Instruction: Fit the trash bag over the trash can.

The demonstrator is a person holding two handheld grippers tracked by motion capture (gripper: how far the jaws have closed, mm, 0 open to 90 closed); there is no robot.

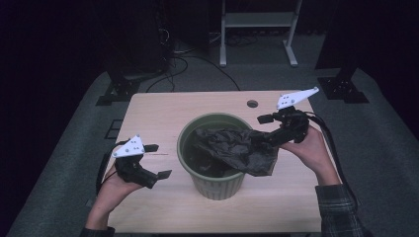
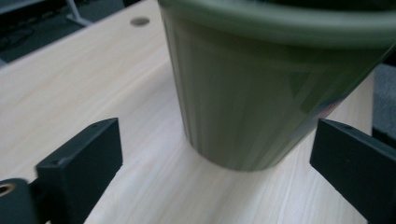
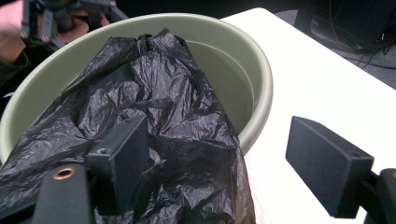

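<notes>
A green round bin (image 1: 181, 144) stands in the middle of the light wooden table (image 1: 148, 113). A crumpled black plastic bag (image 1: 232, 148) lies partly inside it and hangs over its right rim. My right gripper (image 1: 267, 129) hovers at that rim, open. In the right gripper view its jaws stand wide apart, one resting against the bag (image 3: 168, 93) and the other over bare table, with the bin's rim (image 3: 261, 79) beyond my right gripper (image 3: 224, 163). My left gripper (image 1: 150, 160) is open to the left of the bin, apart from it. In the left gripper view the bin's ribbed wall (image 2: 261, 93) rises ahead of my left gripper (image 2: 217, 172).
A small round hole (image 1: 252, 103) sits near the table's far edge. Grey carpet surrounds the table. Black stand bases (image 1: 116, 91) and a white frame (image 1: 257, 19) stand behind it, with cables on the floor.
</notes>
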